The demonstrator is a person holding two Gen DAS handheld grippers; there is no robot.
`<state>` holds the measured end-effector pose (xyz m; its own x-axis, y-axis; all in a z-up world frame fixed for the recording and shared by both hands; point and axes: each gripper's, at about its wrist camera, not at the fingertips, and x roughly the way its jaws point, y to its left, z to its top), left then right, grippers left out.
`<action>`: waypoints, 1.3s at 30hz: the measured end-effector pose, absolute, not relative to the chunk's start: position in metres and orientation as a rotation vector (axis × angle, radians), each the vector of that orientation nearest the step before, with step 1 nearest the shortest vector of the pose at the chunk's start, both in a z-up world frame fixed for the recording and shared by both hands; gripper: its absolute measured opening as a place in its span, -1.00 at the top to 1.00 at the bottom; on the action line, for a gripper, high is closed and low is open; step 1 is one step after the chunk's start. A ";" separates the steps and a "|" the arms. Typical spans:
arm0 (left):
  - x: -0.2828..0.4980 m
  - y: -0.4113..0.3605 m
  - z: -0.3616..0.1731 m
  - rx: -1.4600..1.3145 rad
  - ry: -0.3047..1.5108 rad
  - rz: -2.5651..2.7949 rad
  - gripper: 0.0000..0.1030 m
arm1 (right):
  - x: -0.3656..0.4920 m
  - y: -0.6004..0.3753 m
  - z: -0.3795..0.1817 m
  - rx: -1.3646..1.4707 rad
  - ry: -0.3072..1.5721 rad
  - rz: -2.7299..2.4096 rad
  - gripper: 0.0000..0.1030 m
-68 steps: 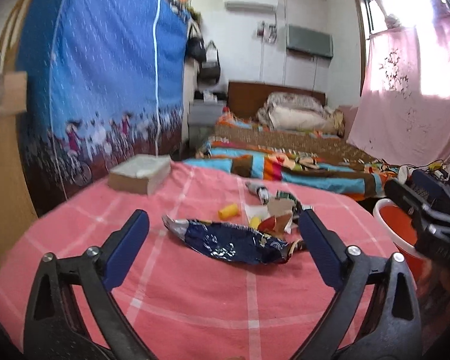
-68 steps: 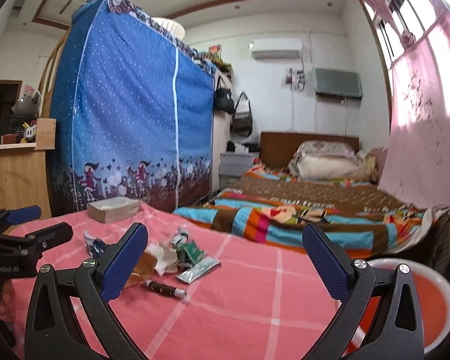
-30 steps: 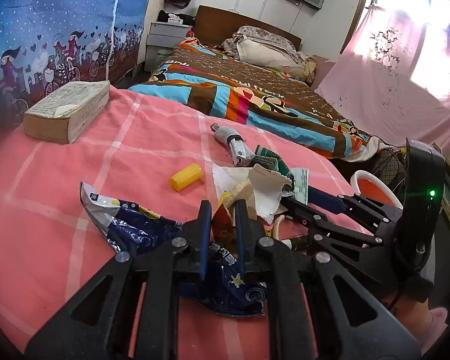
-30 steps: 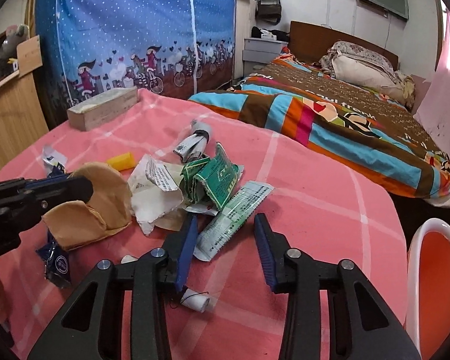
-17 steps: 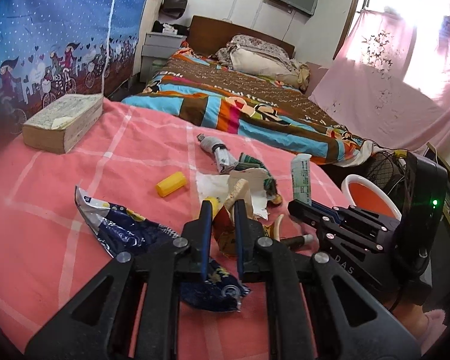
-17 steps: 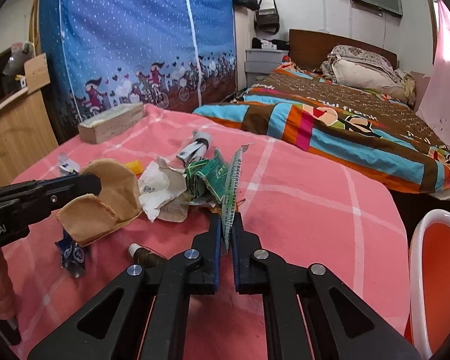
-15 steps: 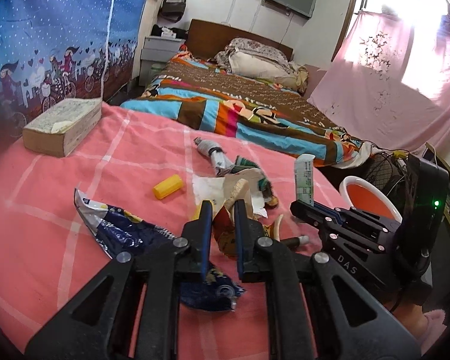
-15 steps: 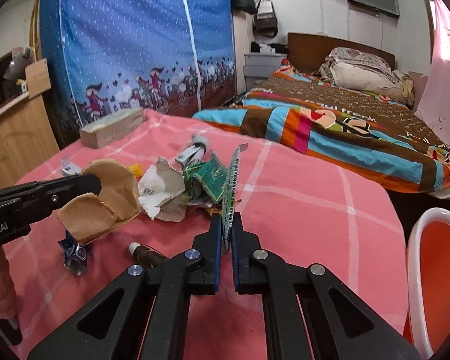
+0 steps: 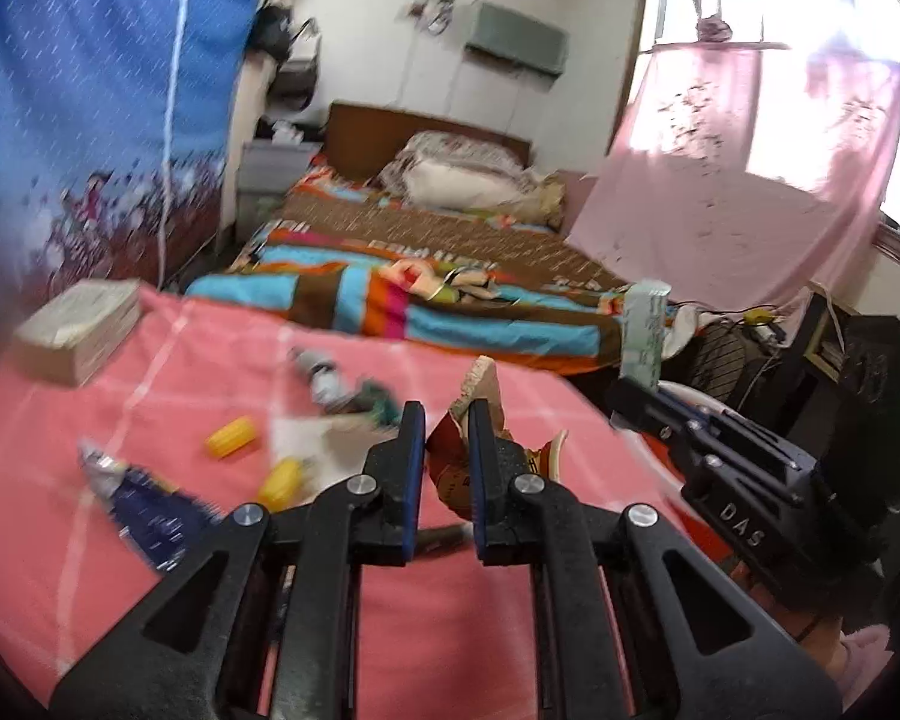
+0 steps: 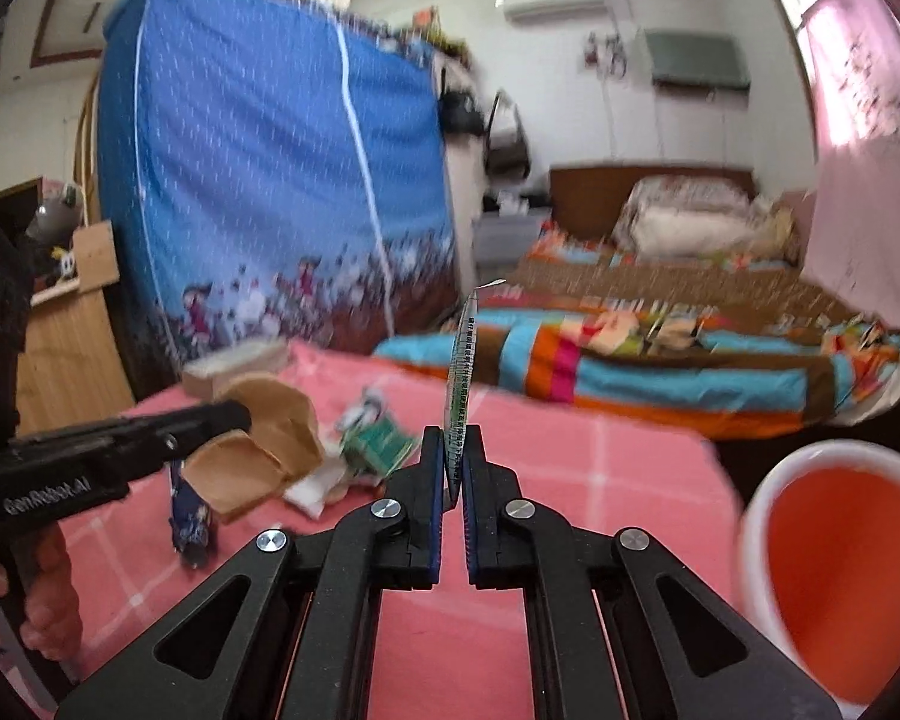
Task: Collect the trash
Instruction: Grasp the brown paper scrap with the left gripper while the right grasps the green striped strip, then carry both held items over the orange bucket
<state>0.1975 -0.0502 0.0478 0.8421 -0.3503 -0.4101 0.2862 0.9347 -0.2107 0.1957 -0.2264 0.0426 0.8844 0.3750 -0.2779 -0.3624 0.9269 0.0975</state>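
While the right gripper (image 10: 455, 450) pinches a flat green sachet (image 10: 462, 372) upright between its closed jaws, the left gripper (image 9: 441, 426) clamps a crumpled brown paper bag (image 9: 480, 408), both lifted above the pink tablecloth (image 10: 600, 480). Ahead of and below the left gripper lie more scraps: two yellow caps (image 9: 230, 437), a blue foil wrapper (image 9: 144, 510). Right of the right gripper stands an orange bin (image 10: 834, 570).

Left wrist view: white letters "DAS" on the black body of the right gripper (image 9: 633, 399). Right wrist view: white lettering reading roughly "GenRobot.AI" on the side of the left gripper (image 10: 234, 414); first letters blurred. Print on the green-and-white sachet (image 10: 461, 384) and red-and-tan wrapper (image 9: 450, 456) too blurred to read.
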 end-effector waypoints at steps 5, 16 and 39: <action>0.199 -0.090 0.063 -0.112 0.391 -0.410 0.68 | 0.182 -0.263 0.062 0.052 0.187 0.285 0.93; 0.234 -0.190 0.072 -0.063 0.457 -0.583 0.68 | 0.184 -0.352 0.067 0.123 0.226 0.033 0.93; 0.285 -0.290 0.010 -0.087 0.848 -0.630 0.60 | 0.202 -0.426 0.018 0.281 0.531 -0.130 0.89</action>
